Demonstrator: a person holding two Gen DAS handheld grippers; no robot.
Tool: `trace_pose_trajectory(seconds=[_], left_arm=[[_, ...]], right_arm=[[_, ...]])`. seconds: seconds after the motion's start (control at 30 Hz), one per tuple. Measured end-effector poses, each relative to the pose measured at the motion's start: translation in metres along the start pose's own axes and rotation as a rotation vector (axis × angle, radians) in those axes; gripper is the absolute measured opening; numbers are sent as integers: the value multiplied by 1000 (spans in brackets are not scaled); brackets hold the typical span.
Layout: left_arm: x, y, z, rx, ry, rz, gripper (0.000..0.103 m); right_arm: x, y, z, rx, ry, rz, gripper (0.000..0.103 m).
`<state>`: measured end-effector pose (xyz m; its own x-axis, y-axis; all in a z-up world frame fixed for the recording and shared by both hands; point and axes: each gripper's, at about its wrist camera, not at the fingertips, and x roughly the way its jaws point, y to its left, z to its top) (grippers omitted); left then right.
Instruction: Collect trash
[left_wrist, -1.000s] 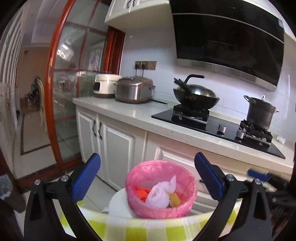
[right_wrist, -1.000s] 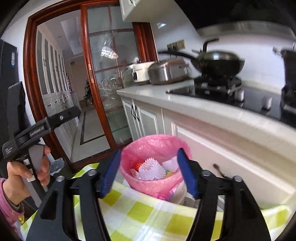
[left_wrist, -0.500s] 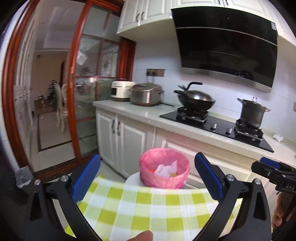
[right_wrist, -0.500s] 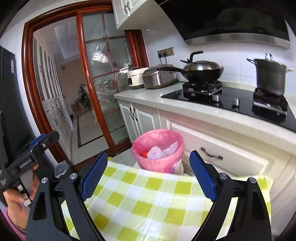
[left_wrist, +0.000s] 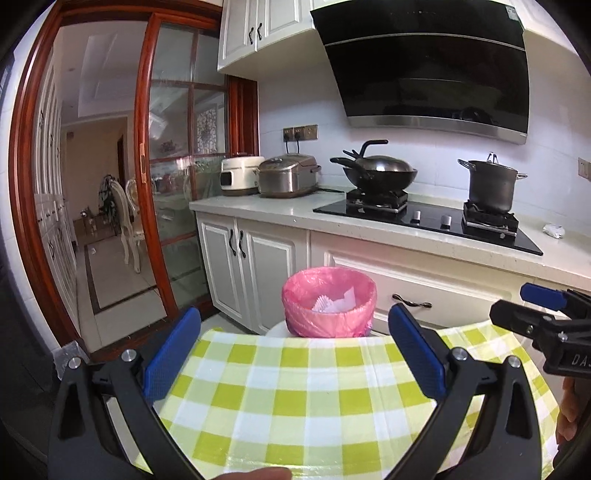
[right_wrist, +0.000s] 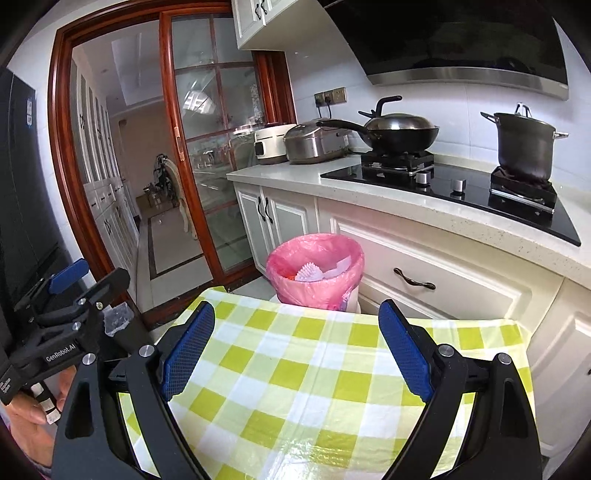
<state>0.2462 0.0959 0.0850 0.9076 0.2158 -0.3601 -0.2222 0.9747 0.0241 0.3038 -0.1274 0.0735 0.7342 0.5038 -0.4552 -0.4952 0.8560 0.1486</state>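
Note:
A white bin lined with a pink bag (left_wrist: 328, 308) stands on the floor beyond the table's far edge; it also shows in the right wrist view (right_wrist: 316, 271). White crumpled paper and a bit of orange trash (right_wrist: 314, 272) lie inside it. My left gripper (left_wrist: 295, 358) is open and empty above the green-and-white checked tablecloth (left_wrist: 295, 398). My right gripper (right_wrist: 291, 352) is open and empty over the same cloth (right_wrist: 314, 387). Each gripper shows at the edge of the other's view.
White kitchen cabinets (left_wrist: 255, 254) and a counter with a black hob (left_wrist: 428, 218), a wok (left_wrist: 376, 173), a pot (left_wrist: 491, 184) and two cookers stand behind the bin. A crumpled white scrap (left_wrist: 553, 230) lies on the counter at right. A wood-framed glass door (left_wrist: 173, 177) is at left.
Both grippers have pulled back and up from the bin, which now looks smaller and farther. The right gripper's jaws have spread wider. More tablecloth is in view.

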Motion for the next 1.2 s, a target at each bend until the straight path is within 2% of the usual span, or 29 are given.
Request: trace_pose_trajectory(seconds=[0.3, 1.2], left_arm=[[2, 3, -8, -45, 43, -13, 99], [9, -5, -14, -26, 75, -31, 99]], right_arm=[[-8, -7, -5, -11, -10, -8, 85], [-8, -13, -7, -10, -15, -7, 85]])
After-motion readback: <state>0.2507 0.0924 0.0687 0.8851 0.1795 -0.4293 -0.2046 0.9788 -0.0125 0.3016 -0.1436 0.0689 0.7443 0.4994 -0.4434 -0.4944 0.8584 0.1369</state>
